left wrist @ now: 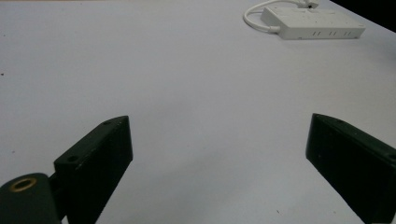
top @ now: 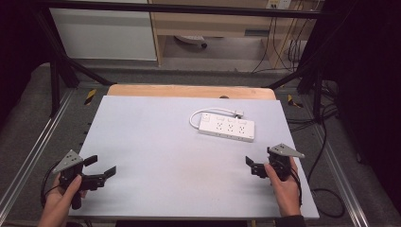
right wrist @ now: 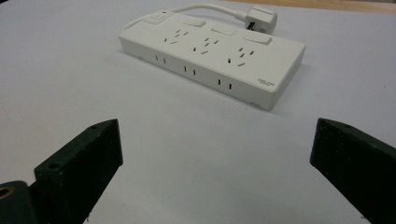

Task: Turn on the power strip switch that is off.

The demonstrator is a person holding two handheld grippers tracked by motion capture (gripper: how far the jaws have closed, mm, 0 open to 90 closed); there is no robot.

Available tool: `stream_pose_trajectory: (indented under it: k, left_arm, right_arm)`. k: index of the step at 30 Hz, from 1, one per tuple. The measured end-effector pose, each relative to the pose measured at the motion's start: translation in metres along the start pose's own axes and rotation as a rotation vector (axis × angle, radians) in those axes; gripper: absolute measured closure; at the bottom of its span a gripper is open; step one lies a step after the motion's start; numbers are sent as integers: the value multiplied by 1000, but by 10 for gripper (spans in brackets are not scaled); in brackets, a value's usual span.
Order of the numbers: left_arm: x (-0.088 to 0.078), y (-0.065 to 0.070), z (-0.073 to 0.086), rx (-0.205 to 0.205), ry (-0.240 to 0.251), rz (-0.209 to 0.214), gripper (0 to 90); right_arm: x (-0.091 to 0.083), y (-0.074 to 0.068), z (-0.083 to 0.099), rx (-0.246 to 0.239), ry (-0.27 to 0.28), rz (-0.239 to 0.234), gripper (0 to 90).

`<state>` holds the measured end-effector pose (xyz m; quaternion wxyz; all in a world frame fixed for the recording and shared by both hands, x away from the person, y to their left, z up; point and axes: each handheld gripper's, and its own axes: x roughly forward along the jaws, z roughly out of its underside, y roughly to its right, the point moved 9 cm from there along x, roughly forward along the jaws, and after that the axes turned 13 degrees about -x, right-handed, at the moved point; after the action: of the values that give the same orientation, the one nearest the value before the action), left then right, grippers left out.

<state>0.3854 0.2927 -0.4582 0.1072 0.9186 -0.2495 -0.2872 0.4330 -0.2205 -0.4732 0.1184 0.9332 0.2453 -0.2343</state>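
A white power strip lies flat on the right half of the pale grey table, its short white cable looped back to a plug beside it. My left gripper is held open near the front left edge, nothing between its jaws. My right gripper is open near the front right, a little in front of the strip. In the left gripper view the gripper stands open and the strip lies far off at top right. In the right gripper view the gripper is open, with the strip and plug close ahead.
A wooden strip borders the table's far edge. Black frame bars stand at the back corners. Cables trail over the floor on the right. A wooden cabinet stands beyond the table.
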Motion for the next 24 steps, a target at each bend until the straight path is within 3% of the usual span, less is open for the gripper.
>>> stream_pose_trajectory:
  k: [21,24]
  left_arm:
    - [-1,-3,-1,1,8,-7,66]
    - [-1,-3,0,4,0,-5,66]
  right_arm:
    - [-5,-8,-10,28,32,-7,31]
    - [-5,-11,-14,14,25,-9,35]
